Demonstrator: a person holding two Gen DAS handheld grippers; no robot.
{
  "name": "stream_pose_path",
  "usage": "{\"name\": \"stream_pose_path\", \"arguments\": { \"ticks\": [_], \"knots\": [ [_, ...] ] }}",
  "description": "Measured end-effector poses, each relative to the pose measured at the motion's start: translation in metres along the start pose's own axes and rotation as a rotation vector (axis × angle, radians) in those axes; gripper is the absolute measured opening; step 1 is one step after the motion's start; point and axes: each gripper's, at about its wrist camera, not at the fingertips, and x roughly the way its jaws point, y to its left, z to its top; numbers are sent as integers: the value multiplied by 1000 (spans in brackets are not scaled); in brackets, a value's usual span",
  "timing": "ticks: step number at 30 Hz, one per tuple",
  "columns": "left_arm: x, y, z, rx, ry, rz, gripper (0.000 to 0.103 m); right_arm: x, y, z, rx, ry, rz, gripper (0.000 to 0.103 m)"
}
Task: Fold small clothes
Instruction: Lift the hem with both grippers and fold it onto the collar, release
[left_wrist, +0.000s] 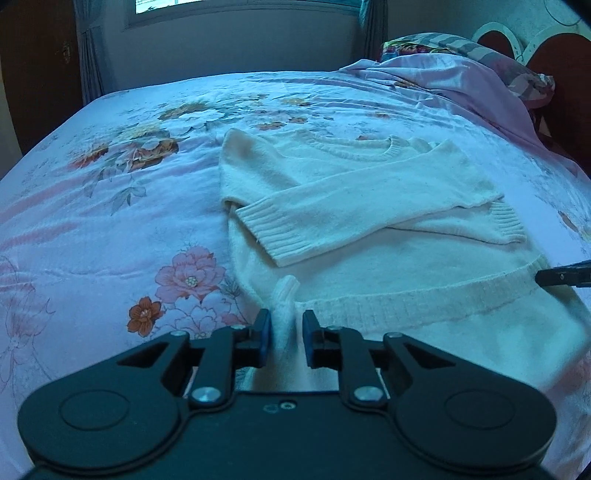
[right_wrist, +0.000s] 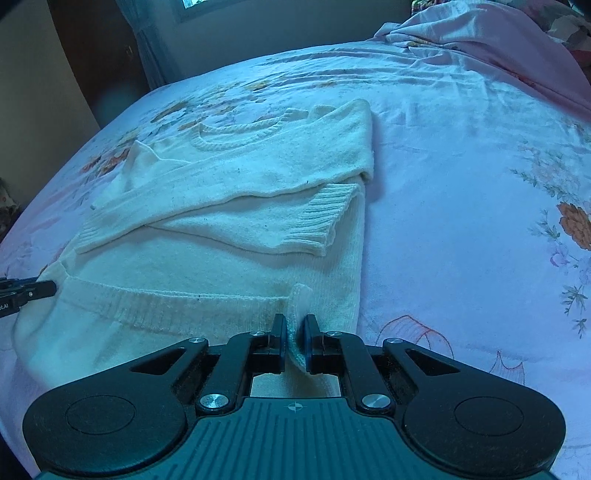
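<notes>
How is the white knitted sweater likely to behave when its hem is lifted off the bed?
The sweater is probably floppy: its hem already bunches into a soft ridge inside the right tongs and left tongs. It looks light, lying thin on the bedsheet. Its folded sleeves may slide off, since nothing pins them.

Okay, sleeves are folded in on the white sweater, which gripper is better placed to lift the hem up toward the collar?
Neither alone: left gripper and right gripper each pinch a hem corner of the sweater.

Right gripper (right_wrist: 294, 332) pinching sweater (right_wrist: 236, 206) hem
</notes>
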Motion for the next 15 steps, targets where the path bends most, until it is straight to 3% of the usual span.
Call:
{"name": "stream_pose_path", "arguments": {
  "ticks": [4, 6, 8, 11, 15],
  "knots": [
    [-11, -21, -4, 113, -61, 25, 17, -4, 5, -2, -7, -8, 4, 8],
    [-4, -23, -6, 130, -21, 26, 18, -2, 6, -3, -22, -4, -11, 8],
    [9, -14, -6, 72, 47, 20, 20, 0, 3, -2, -8, 0, -10, 8],
    [15, -1, -4, -6, 69, -13, 22, 1, 1, -1, 12, 9, -2, 8],
    [16, 5, -1, -56, 70, -68, 7, 1, 2, 0, -3, 21, 9, 8]
  ]
}}
